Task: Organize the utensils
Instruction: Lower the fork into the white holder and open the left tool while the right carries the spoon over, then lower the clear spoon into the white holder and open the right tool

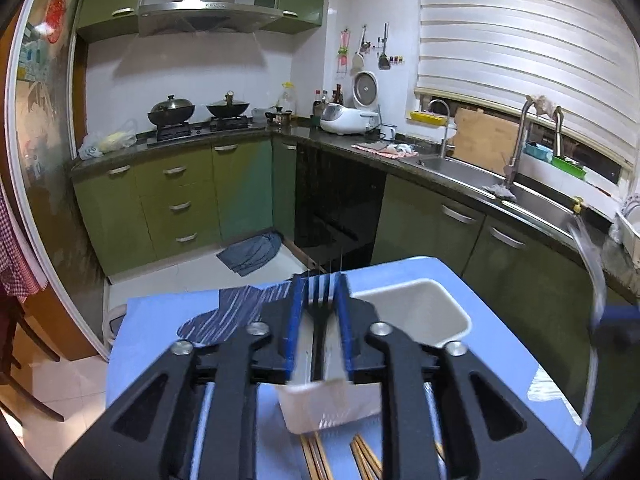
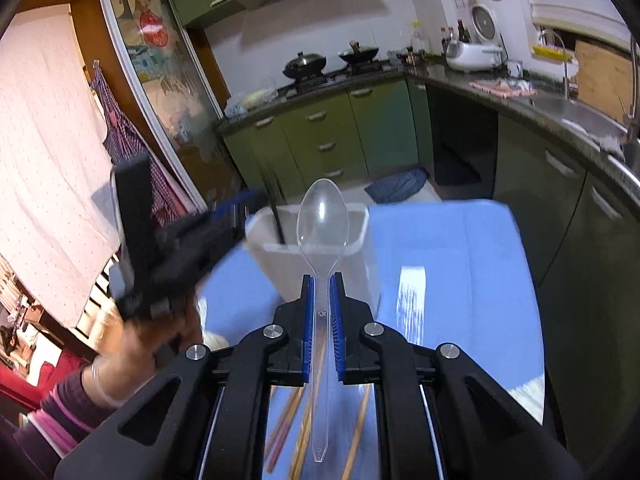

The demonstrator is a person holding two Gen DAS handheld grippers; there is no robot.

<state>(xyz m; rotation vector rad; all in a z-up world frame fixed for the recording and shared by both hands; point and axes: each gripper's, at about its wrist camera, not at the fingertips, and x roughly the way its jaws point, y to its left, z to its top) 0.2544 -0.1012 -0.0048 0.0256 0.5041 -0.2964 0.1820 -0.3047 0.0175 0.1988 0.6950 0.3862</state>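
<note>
Left tool (image 1: pixel 323 312) jaws slightly apart, black fork (image 1: pixel 322 306) between them, standing in white bin (image 1: pixel 416 308) near desk (image 1: pixel 160 320) far edge. Right tool (image 2: pixel 322 300) clamps clear spoon (image 2: pixel 323 220). Chopsticks (image 2: pixel 356 440) lie at near edge. Next: bin the spoon.

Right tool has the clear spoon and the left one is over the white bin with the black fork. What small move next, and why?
Probably draw the left tool back clear of the white bin. The black fork stands between its blue pads, which look parted from it, its lower end in the bin. That frees the way for the right tool, shut on the clear spoon.
</note>
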